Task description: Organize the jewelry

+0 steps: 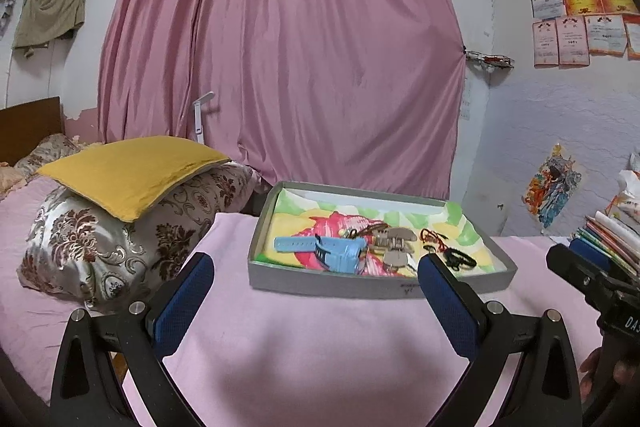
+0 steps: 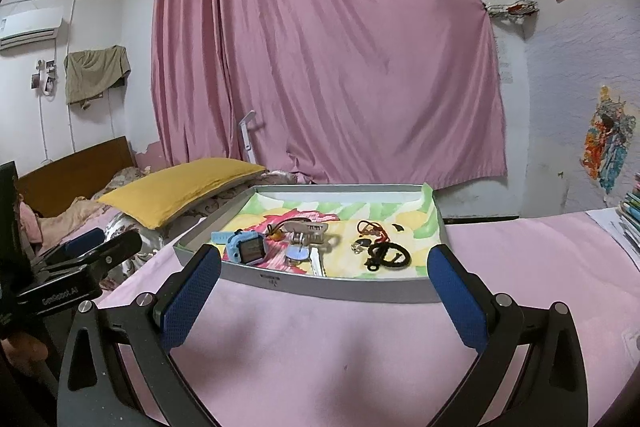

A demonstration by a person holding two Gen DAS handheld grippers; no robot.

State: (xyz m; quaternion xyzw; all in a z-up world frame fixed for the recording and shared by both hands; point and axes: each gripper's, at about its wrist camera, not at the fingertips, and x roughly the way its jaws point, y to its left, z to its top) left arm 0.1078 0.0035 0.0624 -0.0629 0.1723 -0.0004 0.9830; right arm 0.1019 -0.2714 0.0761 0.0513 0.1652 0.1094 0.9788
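A shallow grey tray (image 1: 320,285) (image 2: 344,289) with a colourful lining rests on the pink bedsheet. Inside lie a blue watch (image 1: 324,247) (image 2: 244,245), a beige hair claw (image 1: 390,241) (image 2: 308,231), a red cord (image 1: 432,237) (image 2: 372,229) and a black ring-shaped piece (image 1: 460,259) (image 2: 388,255). My left gripper (image 1: 316,263) hovers open in front of the tray, nothing between its fingers. My right gripper (image 2: 326,257) is likewise open before the tray's near wall, holding nothing.
A patterned pillow (image 1: 120,239) topped by a yellow cushion (image 1: 132,173) (image 2: 180,189) lies left of the tray. Stacked books (image 1: 612,235) sit at the right edge. A pink curtain (image 1: 288,47) hangs behind. The other gripper shows at each view's side.
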